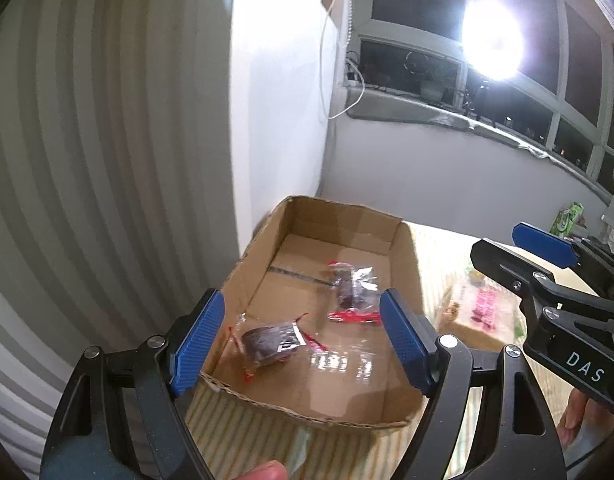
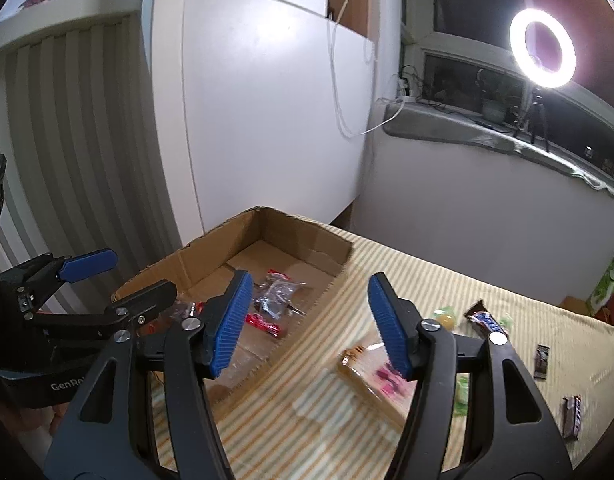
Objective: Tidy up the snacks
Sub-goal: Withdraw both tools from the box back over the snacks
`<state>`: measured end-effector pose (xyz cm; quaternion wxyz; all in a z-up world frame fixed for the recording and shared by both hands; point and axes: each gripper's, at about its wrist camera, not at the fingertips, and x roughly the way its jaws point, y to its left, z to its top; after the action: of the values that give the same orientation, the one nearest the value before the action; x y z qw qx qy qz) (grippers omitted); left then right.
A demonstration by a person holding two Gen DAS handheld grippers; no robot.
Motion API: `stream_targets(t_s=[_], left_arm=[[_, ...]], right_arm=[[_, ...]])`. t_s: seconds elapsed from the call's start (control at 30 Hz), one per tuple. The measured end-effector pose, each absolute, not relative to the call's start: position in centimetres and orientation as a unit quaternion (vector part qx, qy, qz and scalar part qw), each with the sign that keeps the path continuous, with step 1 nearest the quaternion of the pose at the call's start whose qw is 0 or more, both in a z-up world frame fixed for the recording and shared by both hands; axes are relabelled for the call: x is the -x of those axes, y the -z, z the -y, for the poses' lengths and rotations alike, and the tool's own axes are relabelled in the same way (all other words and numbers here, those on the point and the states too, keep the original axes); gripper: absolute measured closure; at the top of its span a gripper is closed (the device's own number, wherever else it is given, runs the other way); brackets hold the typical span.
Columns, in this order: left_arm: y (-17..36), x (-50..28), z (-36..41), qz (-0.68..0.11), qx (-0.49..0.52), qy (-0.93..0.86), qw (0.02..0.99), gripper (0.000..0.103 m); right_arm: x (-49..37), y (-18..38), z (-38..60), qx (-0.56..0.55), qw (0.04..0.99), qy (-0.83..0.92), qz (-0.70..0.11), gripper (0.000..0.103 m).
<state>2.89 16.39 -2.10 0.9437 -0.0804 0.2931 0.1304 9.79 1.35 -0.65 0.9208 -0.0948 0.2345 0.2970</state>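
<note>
Lying between spread fingers (image 1: 201,340): wrapped snack (image 1: 269,344).

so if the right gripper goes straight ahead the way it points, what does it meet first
Probably the clear pink-and-tan snack packet lying on the striped cloth just beyond the open right gripper, though blur leaves depth uncertain.

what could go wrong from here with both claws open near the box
1. The right claw hangs over the clear-wrapped snack pack beside the cardboard box; slippery film may slide out of a pinch.
2. The left claw hovers low over the box, so it could knock the near wall.
3. Both claws sit close and may collide.
</note>
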Motion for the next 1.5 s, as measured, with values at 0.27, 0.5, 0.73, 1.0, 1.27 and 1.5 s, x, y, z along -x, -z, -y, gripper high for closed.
stream_targets(t_s=[0.27,0.5,0.73,1.0,1.27,1.5], left_arm=[[1.0,-2.5,-13.6,-0.285,0.062,-0.112,0.95,0.023],[0.2,-2.5,-10.3,-0.28,0.038,-0.094,0.955,0.023],[-0.1,-3.0,-7.0,-0.281,0.022,-0.073,0.957,0.023],[-0.6,-3.5,-1.8,-0.279,-0.004,-0.036,0.96,0.023],[-0.5,-3.9,3.1,-0.283,-0.019,0.001,0.959,0.023],[-0.2,-4.2,5.4,-0.289,-0.032,0.016,0.957,0.023]], right_arm=[[-8.6,-0.4,3.6,0.068,0.935,-0.266,-0.225,0.014],[-7.7,-0.5,9.3,0.043,0.947,-0.226,-0.223,0.014],[-6.9,0.7,15.8,0.018,0.956,-0.176,-0.234,0.014],[-5.9,1.2,22.3,-0.008,0.963,-0.129,-0.236,0.014],[-4.8,1.8,28.3,-0.03,0.967,-0.081,-0.239,0.014],[-4.9,2.5,30.5,-0.039,0.966,-0.07,-0.245,0.014]])
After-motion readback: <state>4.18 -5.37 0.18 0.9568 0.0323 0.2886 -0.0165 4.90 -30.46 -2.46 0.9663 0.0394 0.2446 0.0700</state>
